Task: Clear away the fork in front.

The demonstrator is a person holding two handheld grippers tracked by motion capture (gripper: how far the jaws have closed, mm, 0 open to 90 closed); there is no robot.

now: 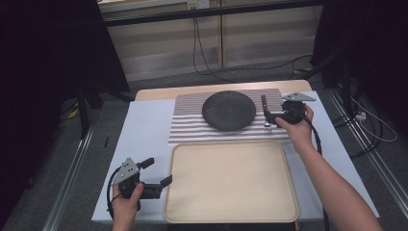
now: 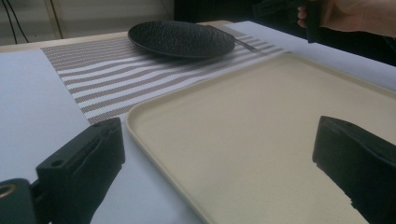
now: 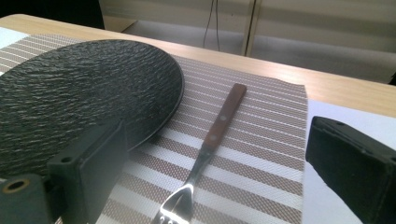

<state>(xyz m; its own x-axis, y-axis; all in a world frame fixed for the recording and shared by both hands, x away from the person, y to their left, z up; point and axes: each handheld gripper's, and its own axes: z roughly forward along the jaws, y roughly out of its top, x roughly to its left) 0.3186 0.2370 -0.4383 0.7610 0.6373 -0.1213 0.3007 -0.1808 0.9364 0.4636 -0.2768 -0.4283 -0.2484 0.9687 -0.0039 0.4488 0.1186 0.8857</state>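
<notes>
The right gripper (image 1: 271, 119) hovers with its jaws spread wide and empty over a brown-and-white striped woven placemat (image 3: 261, 154). Between its jaws lies a wooden-handled metal fork (image 3: 212, 135), tines nearest the camera; a round black textured plate (image 3: 79, 112) sits just beyond the left-hand jaw. The left gripper (image 1: 157, 172) is wide open too, holding nothing, straddling the near left corner of a cream rectangular plastic tray (image 2: 261, 130).

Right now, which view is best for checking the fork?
The right gripper view: the fork lies close between the open jaws, wooden handle and tines clear, beside the black plate. The high view shows it small, partly hidden by the right gripper. The left gripper view gives a distant sliver.
</notes>
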